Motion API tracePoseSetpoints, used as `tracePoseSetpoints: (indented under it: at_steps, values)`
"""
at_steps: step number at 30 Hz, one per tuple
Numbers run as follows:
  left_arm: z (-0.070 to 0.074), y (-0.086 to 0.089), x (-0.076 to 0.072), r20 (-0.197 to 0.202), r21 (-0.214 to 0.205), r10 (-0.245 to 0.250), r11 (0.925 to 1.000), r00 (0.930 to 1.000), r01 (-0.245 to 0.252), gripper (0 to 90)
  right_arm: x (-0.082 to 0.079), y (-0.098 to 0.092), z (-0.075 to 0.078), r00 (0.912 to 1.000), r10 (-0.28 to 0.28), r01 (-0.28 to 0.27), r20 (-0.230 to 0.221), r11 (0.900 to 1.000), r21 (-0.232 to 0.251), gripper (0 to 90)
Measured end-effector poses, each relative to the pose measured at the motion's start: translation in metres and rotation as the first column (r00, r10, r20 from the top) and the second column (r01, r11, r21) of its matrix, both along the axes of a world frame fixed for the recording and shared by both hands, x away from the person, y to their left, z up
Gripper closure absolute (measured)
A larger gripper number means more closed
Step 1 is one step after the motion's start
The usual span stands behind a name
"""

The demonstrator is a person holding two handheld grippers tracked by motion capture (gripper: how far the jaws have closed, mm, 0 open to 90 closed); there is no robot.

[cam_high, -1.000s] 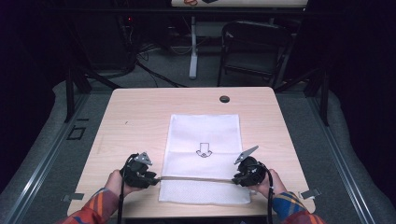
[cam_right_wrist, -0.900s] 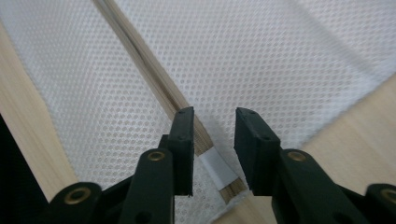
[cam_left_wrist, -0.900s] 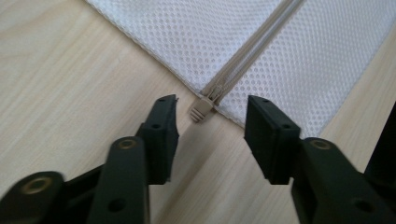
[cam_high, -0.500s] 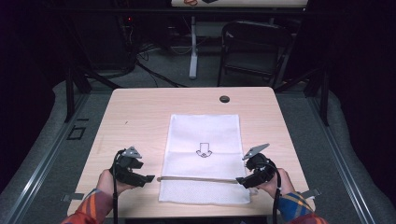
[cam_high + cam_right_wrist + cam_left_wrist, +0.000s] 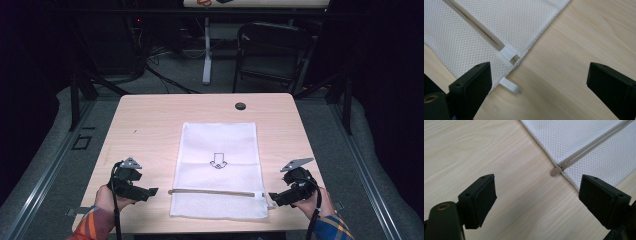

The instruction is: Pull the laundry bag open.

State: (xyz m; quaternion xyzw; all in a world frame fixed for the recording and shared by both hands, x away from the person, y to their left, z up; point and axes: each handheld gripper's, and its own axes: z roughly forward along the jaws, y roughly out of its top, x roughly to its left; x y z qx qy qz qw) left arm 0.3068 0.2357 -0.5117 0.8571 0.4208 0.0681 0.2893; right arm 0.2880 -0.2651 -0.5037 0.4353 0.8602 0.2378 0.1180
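Both my grippers spread, empty, flanking the mesh bag near the table's front edge.

High view: light wood table (image 5: 150,130) in a dark room, grey floor, black folding chair (image 5: 272,50) and a white post beyond the far edge. White mesh bag (image 5: 218,167) lies flat mid-table w/ an arrow print (image 5: 217,161); zipper (image 5: 212,191) runs across near its front end. Small black disc (image 5: 240,105) by the far edge. My left gripper (image 5: 145,191) sits just off the bag's left side, right gripper (image 5: 280,196) just off its right, both toward the front corners. Left gripper view: jaws wide apart over bare wood grain, zipper pull (image 5: 555,171) poking past the bag edge btwn them. Right gripper view: jaws wide apart, nothing pinched; bag corner w/ a white tab (image 5: 509,85) on the wood.
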Motion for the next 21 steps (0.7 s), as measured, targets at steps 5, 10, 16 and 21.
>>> tracePoseSetpoints:
  at_steps: [5, 10, 16, 21]
  values:
    - [0.001, 0.006, -0.006, -0.012, 0.011, 0.025, 0.9996, 0.9996, -0.025, 11.4, -0.008, -0.013, 0.000, 0.9992, -0.040, 0.040, 0.003, 0.9992, -0.004, 0.5]
    - [-0.001, 0.011, -0.011, -0.030, 0.018, 0.043, 0.9989, 0.9986, -0.043, 7.6, -0.014, -0.026, -0.001, 0.9960, -0.088, 0.088, 0.015, 0.9961, -0.006, 0.0]
    - [-0.007, 0.015, -0.007, -0.035, 0.026, 0.063, 0.9977, 0.9974, -0.062, 6.0, -0.013, -0.034, -0.009, 0.9946, -0.104, 0.104, -0.006, 0.9945, -0.014, 0.0]
    - [-0.012, 0.020, -0.001, -0.053, 0.030, 0.089, 0.9957, 0.9946, -0.087, 4.1, -0.011, -0.036, -0.013, 0.9947, -0.101, 0.100, -0.021, 0.9948, -0.015, 0.0]
